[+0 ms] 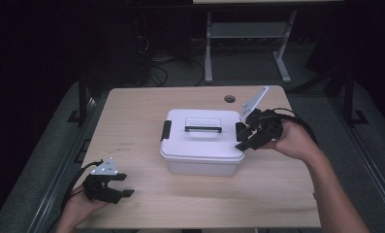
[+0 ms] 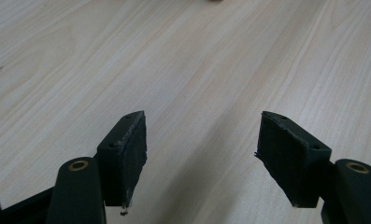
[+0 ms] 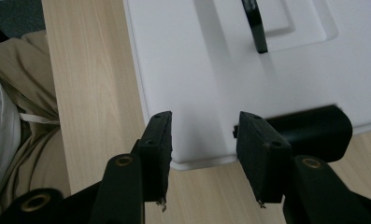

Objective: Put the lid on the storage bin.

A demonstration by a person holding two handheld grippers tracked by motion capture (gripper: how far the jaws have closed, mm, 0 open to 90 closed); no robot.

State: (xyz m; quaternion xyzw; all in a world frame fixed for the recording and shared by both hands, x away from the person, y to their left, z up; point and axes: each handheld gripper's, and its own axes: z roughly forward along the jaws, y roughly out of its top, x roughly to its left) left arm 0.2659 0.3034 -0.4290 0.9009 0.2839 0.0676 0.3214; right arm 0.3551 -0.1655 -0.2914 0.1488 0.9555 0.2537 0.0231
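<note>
Black right tool (image 3: 204, 140) nears smooth white box (image 3: 211, 70).

Left gripper (image 2: 202, 154) fingers apart over bare table (image 2: 197, 60).

Wooden table (image 1: 146, 104) — cable hole (image 1: 230, 99)

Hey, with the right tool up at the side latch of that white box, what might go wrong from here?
1. The right tool hangs open over the lid corner, beside the black latch, not around it; closing now would likely miss the latch.
2. The left tool sits open, away from the white box, so nothing steadies it. A pull on the latch may slide it across the table.
</note>
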